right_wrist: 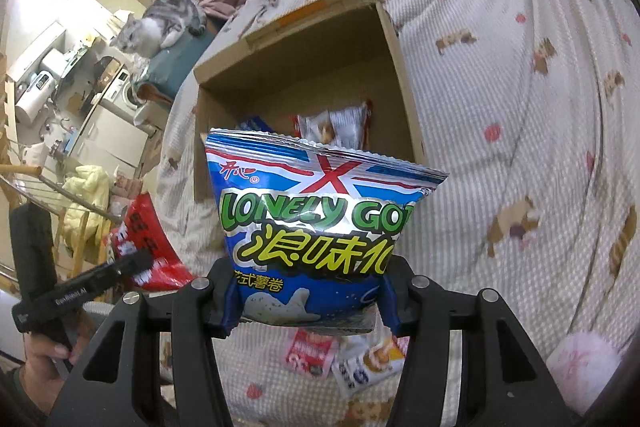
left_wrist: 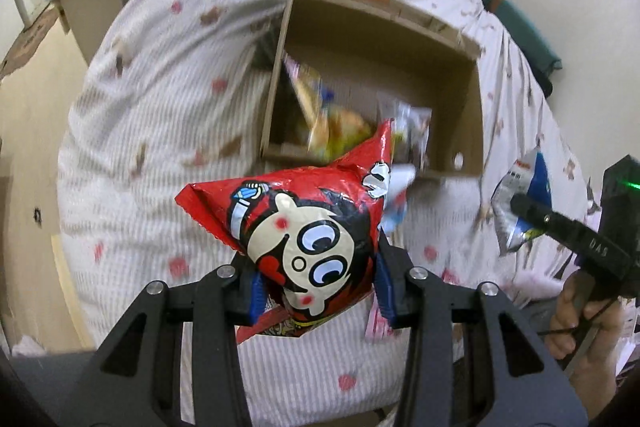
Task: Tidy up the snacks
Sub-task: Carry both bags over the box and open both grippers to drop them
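Left gripper [left_wrist: 318, 291] jaws clenched on red bag [left_wrist: 304, 231], cartoon face printed on it, held clear of the bed [left_wrist: 160, 147], in front of the box's near edge; right gripper [right_wrist: 310, 301] jaws clenched on blue bag [right_wrist: 320, 223], gripped at its lower end, top seam upward, also held clear of the bed; open cardboard box [left_wrist: 472, 107] sits on the patterned bedspread, beyond both bags; inside it several packets [left_wrist: 336, 119], yellow and silver, lying toward the near-left part, contents blurred; more packets [right_wrist: 348, 355] loose on the bedspread below the right gripper; in the left view the right gripper and the hand [left_wrist: 580, 319] holding it show at the right edge with the blue bag; in the right view the left gripper and red bag show at lower left; a cat [right_wrist: 160, 27] lies on a cushion beyond the bed, well apart from the box.
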Demonstrator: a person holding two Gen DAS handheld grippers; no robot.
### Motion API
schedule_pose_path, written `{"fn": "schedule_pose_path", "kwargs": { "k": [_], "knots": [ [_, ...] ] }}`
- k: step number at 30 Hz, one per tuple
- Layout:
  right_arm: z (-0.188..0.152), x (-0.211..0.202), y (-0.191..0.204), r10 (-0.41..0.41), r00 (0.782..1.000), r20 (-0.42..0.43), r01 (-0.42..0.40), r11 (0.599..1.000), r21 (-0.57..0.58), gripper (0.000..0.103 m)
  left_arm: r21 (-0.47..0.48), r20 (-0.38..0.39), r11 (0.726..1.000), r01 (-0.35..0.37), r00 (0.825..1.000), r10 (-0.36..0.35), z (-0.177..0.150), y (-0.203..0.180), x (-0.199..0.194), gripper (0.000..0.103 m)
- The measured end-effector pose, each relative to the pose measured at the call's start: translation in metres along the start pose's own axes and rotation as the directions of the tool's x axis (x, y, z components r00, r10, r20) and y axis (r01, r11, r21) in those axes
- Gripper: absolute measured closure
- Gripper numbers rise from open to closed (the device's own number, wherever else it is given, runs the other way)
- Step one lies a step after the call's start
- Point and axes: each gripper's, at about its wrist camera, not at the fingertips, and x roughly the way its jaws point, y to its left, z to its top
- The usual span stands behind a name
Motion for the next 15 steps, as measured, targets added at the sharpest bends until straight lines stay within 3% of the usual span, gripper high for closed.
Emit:
{"fn": "schedule_pose_path", "kwargs": {
  "k": [4, 7, 10, 15],
  "knots": [
    [0.032, 0.010, 0.004, -0.005, 1.000, 0.030, 0.005, 1.000, -0.007, 0.047, 0.011, 0.048, 1.000, -0.010, 0.999, 0.010, 0.036, -0.003, 0.009, 0.064],
    [0.057, 0.023, 0.006, 0.006, 0.999, 0.043, -0.006, 1.000, -0.008, 0.047, -0.035, 0.073, 0.999, 0.015, 0.997, -0.012, 0.060, -0.001, 0.021, 0.064],
    [0.082, 0.041, 0.018, -0.013, 0.998, 0.062, 0.017, 0.997, -0.070, 0.047, -0.018, 0.092, 1.000, 0.003, 0.996, -0.001, 0.085, -0.007, 0.044, 0.064],
    [0.101, 0.071, 0.029, -0.040, 0.997, 0.071, 0.050, 0.987, -0.150, 0.047, 0.001, 0.084, 0.999, 0.042, 0.996, -0.042, 0.093, -0.010, 0.076, 0.064]
  ]
}}
